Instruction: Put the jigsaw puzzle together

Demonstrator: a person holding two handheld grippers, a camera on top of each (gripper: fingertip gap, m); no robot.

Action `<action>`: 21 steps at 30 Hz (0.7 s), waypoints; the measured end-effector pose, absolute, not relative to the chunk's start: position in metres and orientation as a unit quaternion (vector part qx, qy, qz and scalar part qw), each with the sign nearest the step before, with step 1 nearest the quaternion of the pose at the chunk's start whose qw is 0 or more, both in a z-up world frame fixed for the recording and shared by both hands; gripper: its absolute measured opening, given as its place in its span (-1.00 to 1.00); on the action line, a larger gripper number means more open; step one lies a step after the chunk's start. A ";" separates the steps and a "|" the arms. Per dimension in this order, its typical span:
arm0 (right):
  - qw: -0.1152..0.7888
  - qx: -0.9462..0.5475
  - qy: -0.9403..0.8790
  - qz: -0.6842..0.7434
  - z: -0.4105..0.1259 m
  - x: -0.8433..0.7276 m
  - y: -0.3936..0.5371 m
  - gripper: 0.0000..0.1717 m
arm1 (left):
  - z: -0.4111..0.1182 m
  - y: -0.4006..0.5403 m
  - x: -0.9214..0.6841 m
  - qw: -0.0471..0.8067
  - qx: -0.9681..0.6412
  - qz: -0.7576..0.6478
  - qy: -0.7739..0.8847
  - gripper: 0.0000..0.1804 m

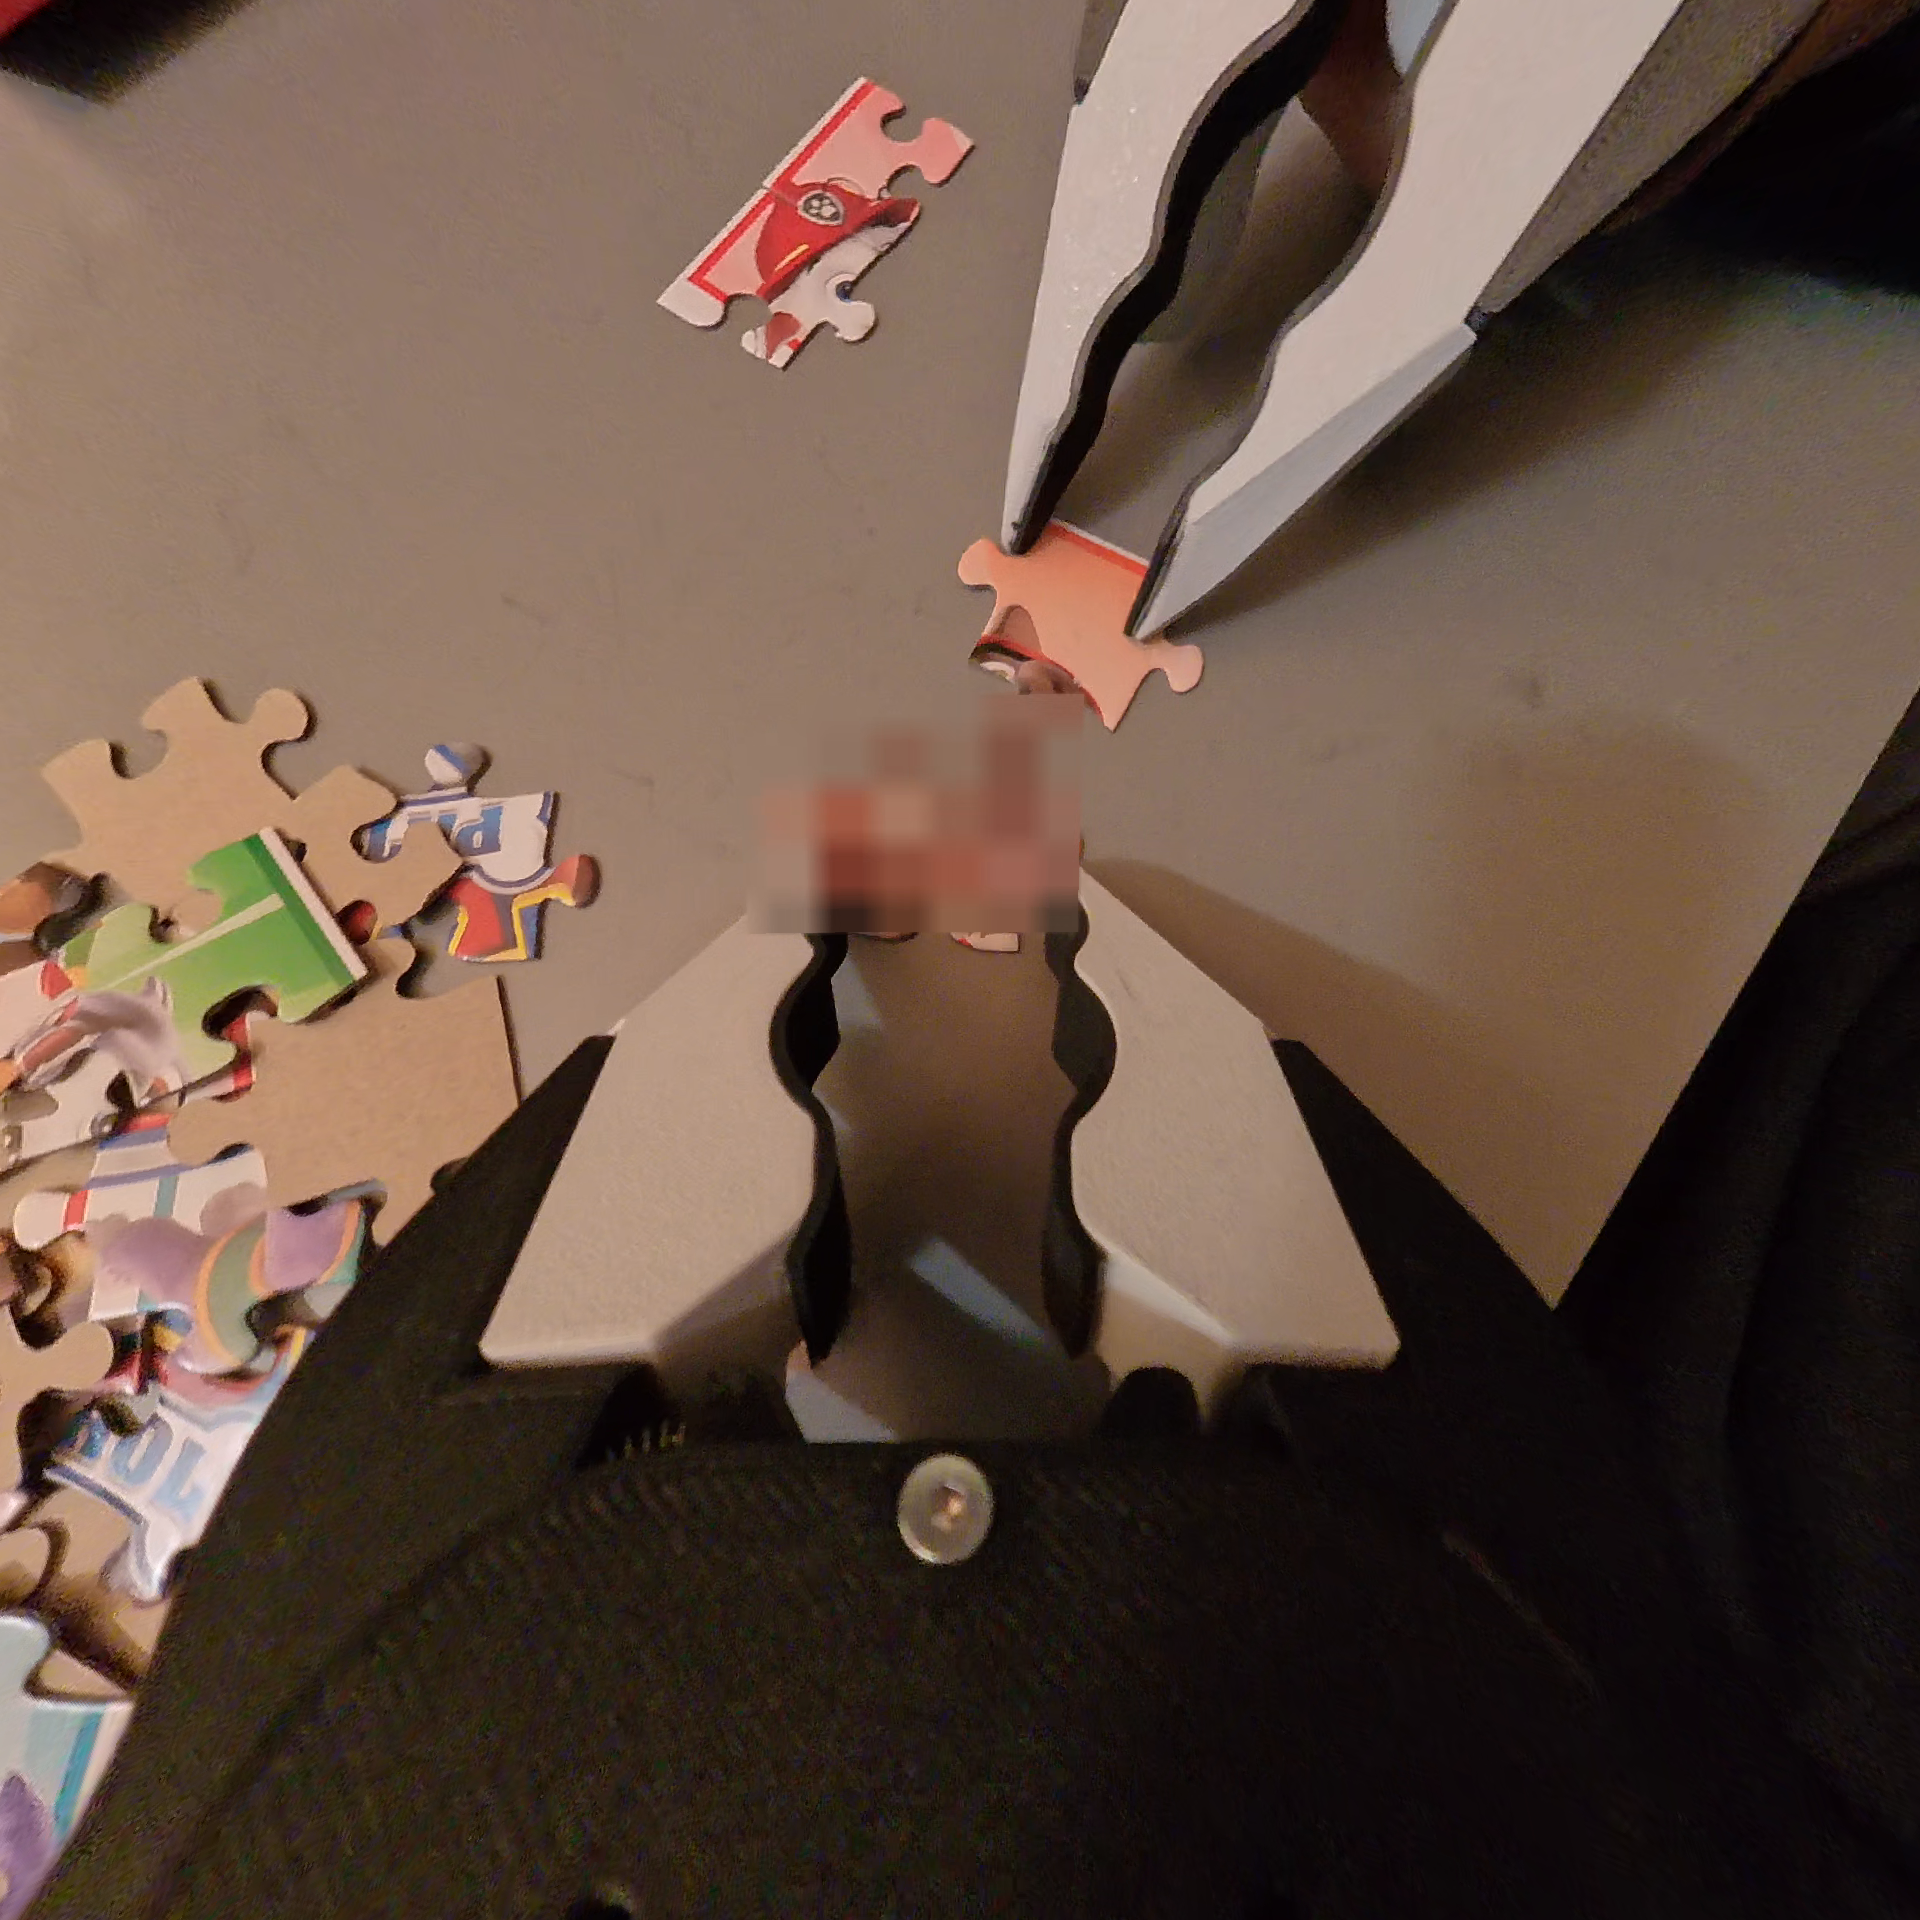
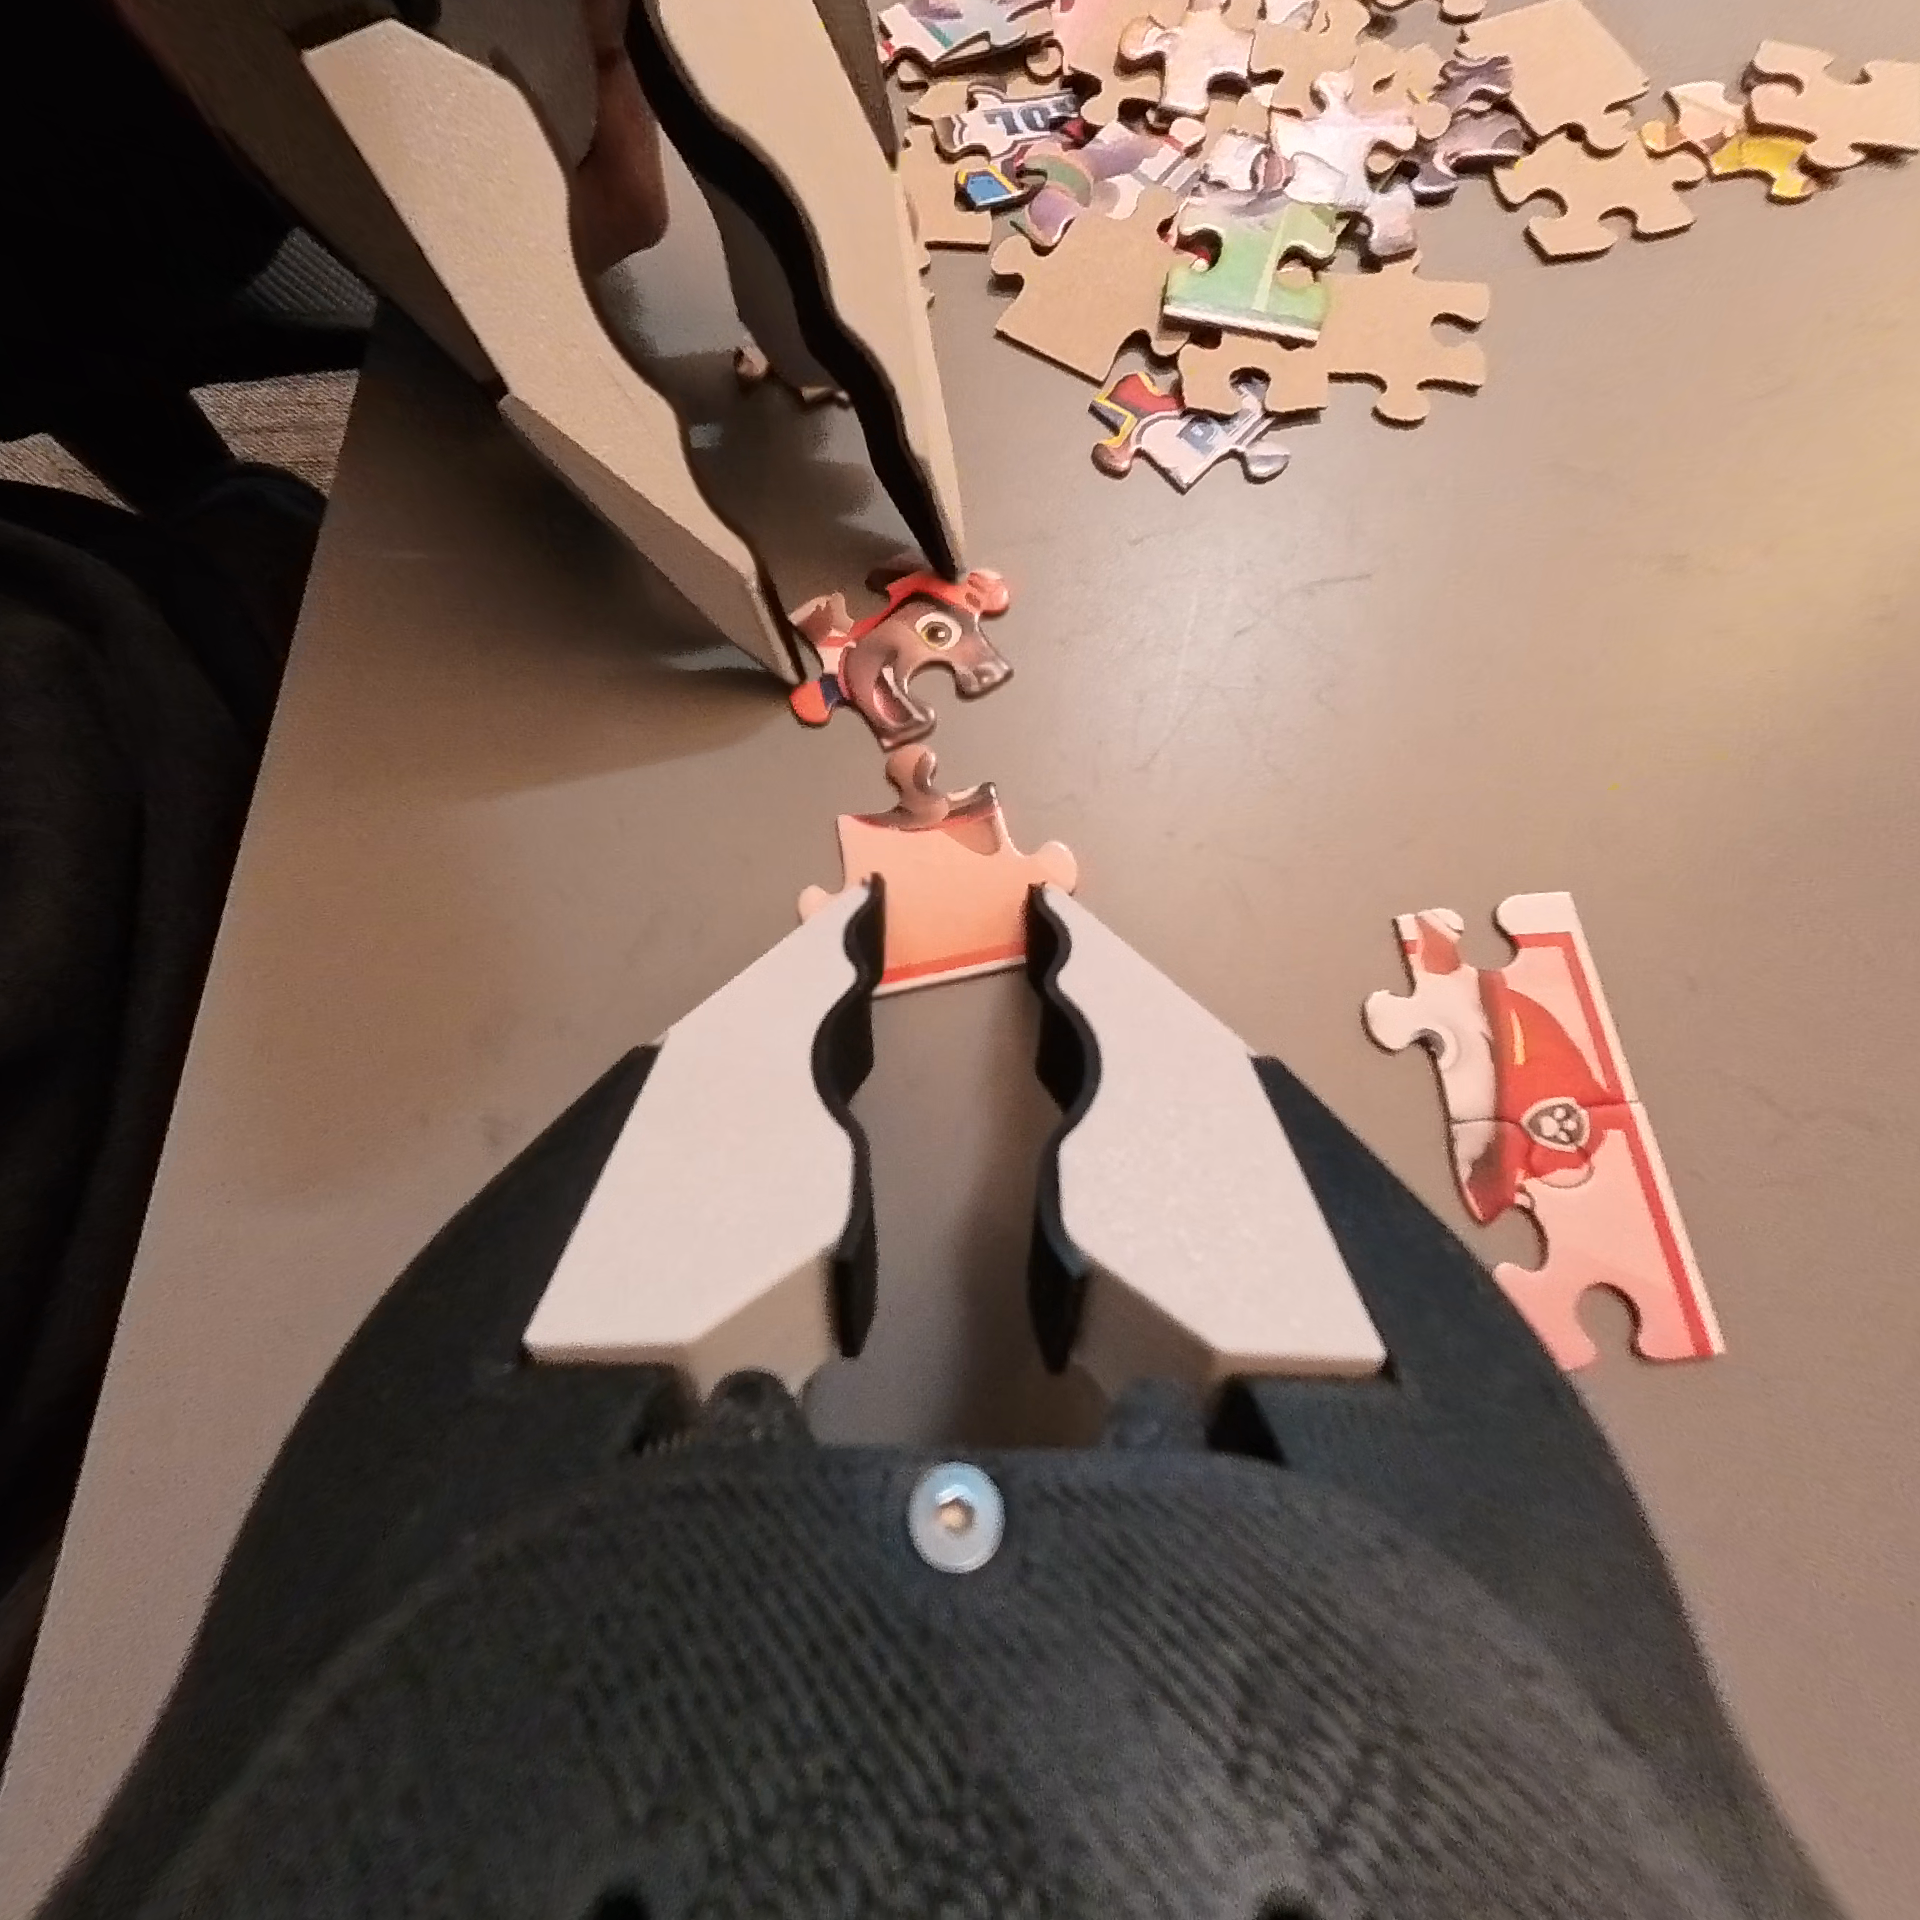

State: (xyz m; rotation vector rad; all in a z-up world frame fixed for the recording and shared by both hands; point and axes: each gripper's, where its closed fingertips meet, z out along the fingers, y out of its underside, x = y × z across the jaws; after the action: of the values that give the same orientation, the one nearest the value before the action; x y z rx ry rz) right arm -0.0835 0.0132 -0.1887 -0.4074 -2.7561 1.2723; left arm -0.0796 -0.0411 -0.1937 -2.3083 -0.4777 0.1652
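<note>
Right wrist view: right gripper (image 2: 954, 914) clamped on a pale pink cardboard puzzle piece (image 2: 940, 883) flat on the grey table (image 2: 1351, 727); just beyond, left gripper (image 2: 873, 623) gripping a red-and-grey cartoon-dog puzzle piece (image 2: 914, 655), not joined; to the right, a joined red pair (image 2: 1538, 1122); farthest, a loose heap of pieces (image 2: 1299, 187).

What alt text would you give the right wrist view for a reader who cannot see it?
The right gripper grips a pink puzzle piece flat on a grey table, its knob facing a cartoon-dog piece held between the left gripper's fingertips. A joined red pair lies right; loose pieces are heaped beyond.
</note>
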 end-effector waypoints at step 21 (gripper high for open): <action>0.045 -0.092 -0.908 0.406 -0.191 -0.080 0.014 -0.29 | -0.193 -0.028 -0.053 0.388 -0.919 -0.005 -0.073 -0.66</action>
State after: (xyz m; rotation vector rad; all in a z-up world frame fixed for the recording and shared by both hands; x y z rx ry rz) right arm -0.0799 0.0137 -0.1909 -0.2805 -2.7744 1.2408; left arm -0.0526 -0.0280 -0.1932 -2.3380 -0.1848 -0.0129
